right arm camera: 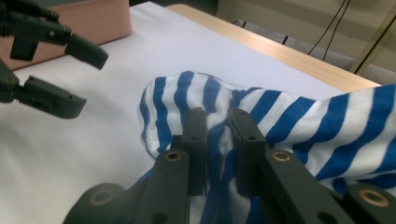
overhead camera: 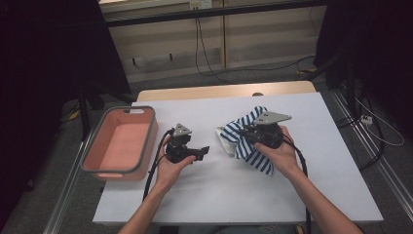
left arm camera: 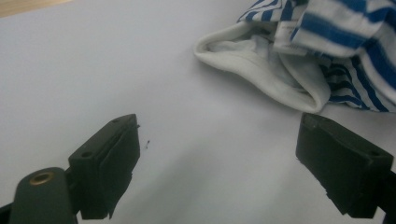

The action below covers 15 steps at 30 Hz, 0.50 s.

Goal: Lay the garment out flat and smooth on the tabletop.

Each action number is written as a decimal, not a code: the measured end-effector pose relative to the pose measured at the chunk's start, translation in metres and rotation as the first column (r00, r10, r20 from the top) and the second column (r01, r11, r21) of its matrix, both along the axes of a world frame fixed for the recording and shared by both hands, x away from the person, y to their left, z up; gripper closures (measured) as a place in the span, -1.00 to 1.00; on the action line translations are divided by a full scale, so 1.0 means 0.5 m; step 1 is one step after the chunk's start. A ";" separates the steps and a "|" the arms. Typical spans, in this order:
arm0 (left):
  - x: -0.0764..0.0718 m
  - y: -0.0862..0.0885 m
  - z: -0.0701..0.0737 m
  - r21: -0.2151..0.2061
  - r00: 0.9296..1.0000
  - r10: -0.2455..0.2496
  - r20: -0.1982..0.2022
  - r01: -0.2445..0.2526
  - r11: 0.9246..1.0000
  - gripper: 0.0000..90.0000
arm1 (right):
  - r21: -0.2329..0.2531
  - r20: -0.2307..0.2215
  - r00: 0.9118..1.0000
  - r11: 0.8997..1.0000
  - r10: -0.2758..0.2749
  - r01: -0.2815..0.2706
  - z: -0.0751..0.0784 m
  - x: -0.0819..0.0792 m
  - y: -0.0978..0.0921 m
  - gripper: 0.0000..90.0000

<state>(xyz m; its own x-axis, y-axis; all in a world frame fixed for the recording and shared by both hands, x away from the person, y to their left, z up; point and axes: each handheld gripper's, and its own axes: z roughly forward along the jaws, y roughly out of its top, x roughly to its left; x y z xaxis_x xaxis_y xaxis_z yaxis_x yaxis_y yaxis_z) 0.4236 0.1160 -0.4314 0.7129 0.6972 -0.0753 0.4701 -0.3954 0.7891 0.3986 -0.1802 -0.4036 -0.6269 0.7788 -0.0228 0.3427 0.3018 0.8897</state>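
Observation:
A blue-and-white striped garment (overhead camera: 246, 134) lies bunched on the white table, right of centre. My right gripper (right arm camera: 217, 140) is shut on a fold of the striped cloth (right arm camera: 280, 116), and it rests on the garment in the high view (overhead camera: 243, 131). My left gripper (overhead camera: 204, 151) is open, low over the bare table left of the garment, pointing toward it. Between its wide-apart jaws (left arm camera: 219, 154) there is only table. The garment's white inner hem (left arm camera: 261, 70) lies just beyond them. The left gripper (right arm camera: 70, 74) appears open at upper left in the right gripper view.
A pink rectangular bin (overhead camera: 122, 144) with a grey rim sits at the table's left edge, with nothing in it. The white table cover (overhead camera: 219, 195) has free room in front. A wooden table edge (overhead camera: 224, 91) runs along the back; cables lie on the floor beyond.

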 end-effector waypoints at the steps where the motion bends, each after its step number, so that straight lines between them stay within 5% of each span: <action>1: 0.000 -0.002 -0.001 0.001 1.000 -0.001 0.001 0.001 1.000 -0.69 | 0.010 0.006 1.000 1.000 -0.008 0.008 0.005 0.001 -0.008 0.74; 9: -0.002 -0.006 -0.004 0.009 1.000 -0.008 -0.007 0.008 1.000 -0.69 | 0.062 0.042 0.994 0.994 -0.097 0.094 0.027 0.003 -0.077 0.76; 15: -0.003 -0.008 -0.005 0.018 1.000 -0.014 0.003 0.014 1.000 -0.69 | 0.087 0.030 0.986 0.983 -0.166 0.163 0.020 0.010 -0.123 0.76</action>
<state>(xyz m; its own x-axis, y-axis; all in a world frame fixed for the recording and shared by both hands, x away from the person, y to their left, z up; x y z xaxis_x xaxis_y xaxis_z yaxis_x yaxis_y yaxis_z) 0.4222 0.1123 -0.4338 0.7231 0.6881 -0.0604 0.4618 -0.4166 0.7831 0.4038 -0.2418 -0.3935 -0.4897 0.8715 0.0265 0.3483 0.1677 0.9222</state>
